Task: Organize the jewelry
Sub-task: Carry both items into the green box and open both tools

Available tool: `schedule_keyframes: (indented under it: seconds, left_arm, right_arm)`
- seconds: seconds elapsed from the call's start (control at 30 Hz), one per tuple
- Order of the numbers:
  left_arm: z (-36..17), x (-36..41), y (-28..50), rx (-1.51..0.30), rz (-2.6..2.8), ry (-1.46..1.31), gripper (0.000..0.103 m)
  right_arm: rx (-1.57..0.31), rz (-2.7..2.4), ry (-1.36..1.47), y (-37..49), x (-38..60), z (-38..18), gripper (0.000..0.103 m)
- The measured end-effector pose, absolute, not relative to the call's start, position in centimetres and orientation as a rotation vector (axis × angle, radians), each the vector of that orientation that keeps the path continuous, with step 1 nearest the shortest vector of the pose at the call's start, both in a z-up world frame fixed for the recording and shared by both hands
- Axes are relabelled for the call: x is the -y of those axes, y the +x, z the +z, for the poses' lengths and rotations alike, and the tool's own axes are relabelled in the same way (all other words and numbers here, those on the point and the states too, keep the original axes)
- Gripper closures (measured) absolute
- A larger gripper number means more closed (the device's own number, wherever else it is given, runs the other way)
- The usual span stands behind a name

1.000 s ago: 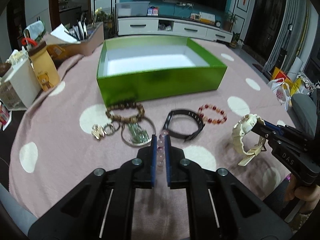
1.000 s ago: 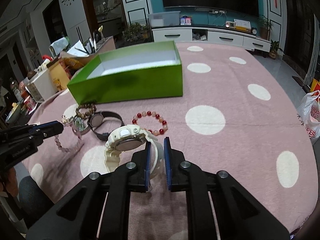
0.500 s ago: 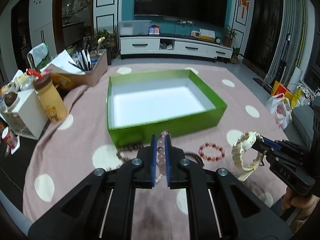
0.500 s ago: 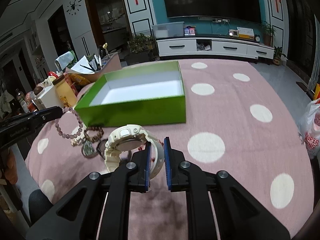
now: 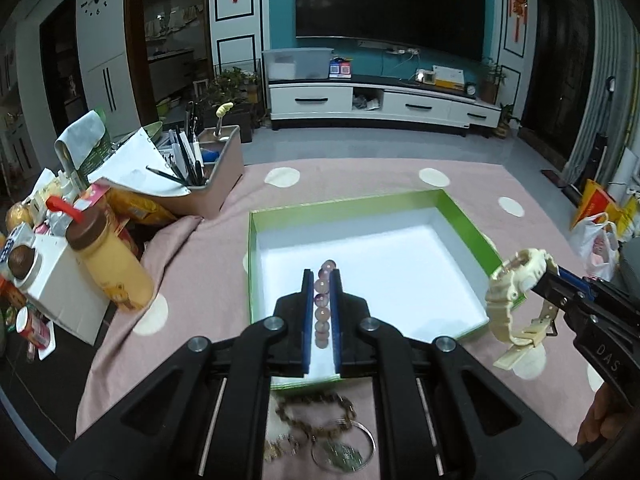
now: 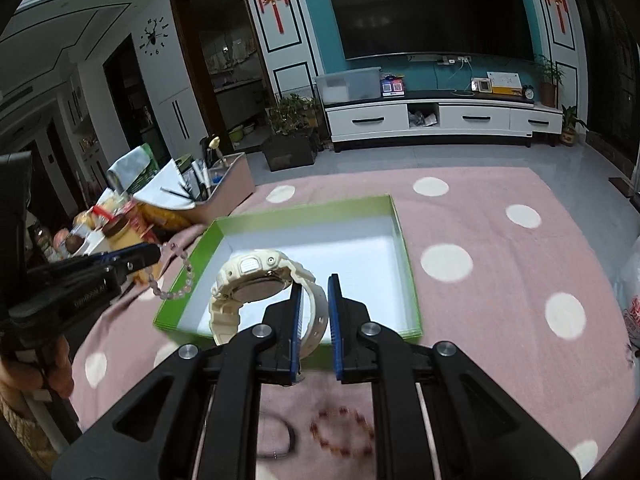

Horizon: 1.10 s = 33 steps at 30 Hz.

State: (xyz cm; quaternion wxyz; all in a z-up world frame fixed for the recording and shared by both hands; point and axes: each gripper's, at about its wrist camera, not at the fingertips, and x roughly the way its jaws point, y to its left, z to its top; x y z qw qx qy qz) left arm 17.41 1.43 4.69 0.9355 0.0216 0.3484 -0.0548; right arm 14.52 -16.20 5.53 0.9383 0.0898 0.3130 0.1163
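Note:
An open green box [image 5: 256, 264] with a white inside [image 6: 408, 264] sits on the pink dotted tablecloth. My left gripper [image 5: 322, 280] is shut on a pale pink bead bracelet [image 5: 322, 300], held above the box's near part; the bracelet hangs from it in the right wrist view [image 6: 180, 280]. My right gripper [image 6: 314, 284] is shut on the strap of a cream watch [image 6: 256, 276], held above the box's near right edge; the watch also shows in the left wrist view [image 5: 516, 292].
A brown bead bracelet [image 5: 316, 416], a ring with a green pendant [image 5: 344, 454], a red bead bracelet [image 6: 344, 432] and a dark band [image 6: 280, 440] lie on the cloth [image 6: 500, 240] before the box. A yellow bottle [image 5: 108, 264], white boxes and a pen holder [image 5: 208, 184] crowd the left.
Both grippers have risen and moved forward from the cloth to above the green box, carrying the pink bracelet and the cream watch.

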Motion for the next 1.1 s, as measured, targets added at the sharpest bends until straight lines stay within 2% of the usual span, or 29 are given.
schedule_keyframes:
  seconds: [0.37,0.43,0.5,0.57,0.63,0.7,0.77,0.83,0.9,0.93,1.0,1.1]
  left_arm:
    - [1.0,-0.8,23.0,-0.815,-0.052,0.06,0.096]
    - [0.0,-0.6,23.7,-0.844,-0.047,0.067,0.095]
    - [-0.6,-0.5,23.9,-0.861,-0.036,0.07,0.095]
    - [-0.7,-0.3,23.8,-0.868,-0.037,0.07,0.087]
    - [-0.6,-0.3,23.5,-0.864,-0.036,0.063,0.057]
    - [-0.3,-0.4,23.1,-0.853,-0.041,0.05,0.042]
    - [0.1,-0.5,22.6,-0.849,-0.047,0.042,0.034]
    - [0.6,-0.6,21.7,-0.841,-0.049,0.04,0.021]
    - [1.1,-0.7,20.7,-0.831,-0.042,0.039,0.012]
    - [1.3,-0.8,20.2,-0.827,-0.043,0.034,0.009]
    - [1.6,-1.1,19.3,-0.834,-0.05,0.022,0.005]
    - [1.8,-1.5,17.9,-0.845,-0.064,-0.002,0.002]
  right_arm:
    - [-0.725,0.199,0.142,22.7,13.3,3.3,0.09]
    - [-0.764,0.198,0.126,23.7,12.9,2.2,0.087]
    - [-0.781,0.186,0.111,23.9,12.8,1.5,0.079]
    - [-0.771,0.177,0.116,23.6,13.0,1.5,0.073]
    - [-0.755,0.182,0.139,22.9,13.5,1.8,0.068]
    - [-0.735,0.181,0.166,21.9,14.2,2.3,0.061]
    - [-0.713,0.186,0.186,20.6,14.7,2.8,0.059]
    - [-0.693,0.187,0.193,19.3,15.0,3.2,0.052]
    - [-0.678,0.187,0.19,17.8,15.3,3.4,0.047]
    - [-0.674,0.188,0.19,17.1,15.4,3.5,0.046]
    - [-0.668,0.178,0.19,15.4,15.8,3.6,0.037]
    - [-0.663,0.173,0.183,13.4,16.1,3.6,0.033]
